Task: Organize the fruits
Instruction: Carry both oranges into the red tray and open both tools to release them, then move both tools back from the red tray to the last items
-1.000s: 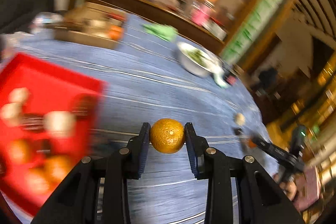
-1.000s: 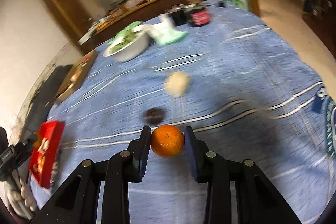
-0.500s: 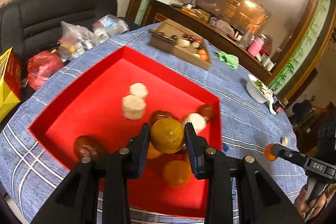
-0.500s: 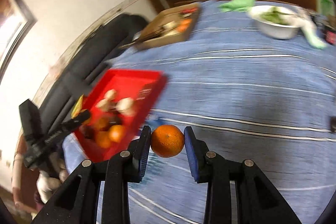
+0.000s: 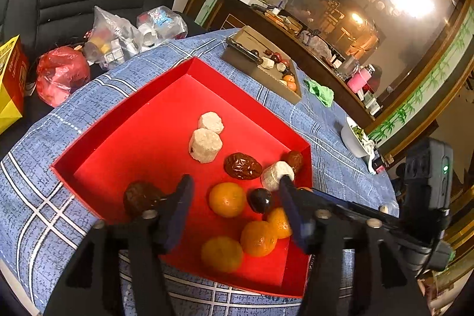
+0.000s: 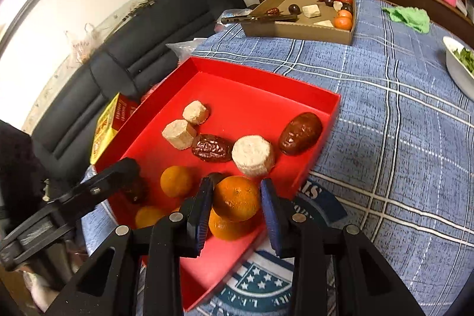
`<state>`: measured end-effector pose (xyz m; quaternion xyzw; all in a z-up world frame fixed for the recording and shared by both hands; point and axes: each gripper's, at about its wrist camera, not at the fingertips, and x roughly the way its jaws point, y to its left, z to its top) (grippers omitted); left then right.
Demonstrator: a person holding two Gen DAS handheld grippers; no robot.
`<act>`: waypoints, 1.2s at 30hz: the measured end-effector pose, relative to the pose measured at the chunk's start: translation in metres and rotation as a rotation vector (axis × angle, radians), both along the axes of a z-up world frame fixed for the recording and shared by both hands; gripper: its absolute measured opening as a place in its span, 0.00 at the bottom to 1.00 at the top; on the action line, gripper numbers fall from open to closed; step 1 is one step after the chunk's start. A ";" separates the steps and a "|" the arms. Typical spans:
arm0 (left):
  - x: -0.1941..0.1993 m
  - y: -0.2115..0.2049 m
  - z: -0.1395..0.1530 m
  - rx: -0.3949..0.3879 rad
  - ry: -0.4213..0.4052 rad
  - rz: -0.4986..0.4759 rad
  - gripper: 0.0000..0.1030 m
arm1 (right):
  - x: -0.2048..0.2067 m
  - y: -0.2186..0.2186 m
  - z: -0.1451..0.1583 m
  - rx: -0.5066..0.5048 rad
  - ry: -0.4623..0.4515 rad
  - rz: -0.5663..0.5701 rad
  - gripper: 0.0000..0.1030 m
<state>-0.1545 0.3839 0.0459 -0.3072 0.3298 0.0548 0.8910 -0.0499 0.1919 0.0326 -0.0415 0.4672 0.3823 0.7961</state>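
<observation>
My left gripper (image 5: 234,212) hangs spread wide and empty above the near end of the red tray (image 5: 166,108), which sits on the blue plaid tablecloth (image 5: 44,215). Between and below its fingers lie several loose oranges (image 5: 227,199) and a small dark plum (image 5: 259,200). My right gripper (image 6: 237,203) is over the tray's near corner, its blue pads on either side of an orange (image 6: 236,198); I cannot tell whether they still press it or have just let go. That orange rests on top of another orange (image 6: 228,224) in the tray. Past them lie a wrinkled red date (image 6: 211,148), a pale round cake (image 6: 253,156) and a smooth brown date (image 6: 300,133) by the tray's wall. Two more pale cakes (image 6: 186,126) sit deeper in. Farther across the table stands a cardboard box (image 6: 299,28) with more fruit, then a green cloth (image 6: 410,17).
</observation>
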 end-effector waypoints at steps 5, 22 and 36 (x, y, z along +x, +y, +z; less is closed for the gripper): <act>-0.004 0.006 0.007 0.002 -0.013 0.032 0.83 | 0.001 -0.002 0.005 0.020 -0.004 -0.012 0.50; 0.002 -0.065 0.030 0.200 0.064 -0.017 0.87 | -0.022 -0.090 0.021 0.026 -0.085 -0.148 0.58; 0.006 -0.158 0.049 0.477 0.076 -0.111 0.87 | -0.030 -0.185 0.014 0.072 -0.068 -0.289 0.57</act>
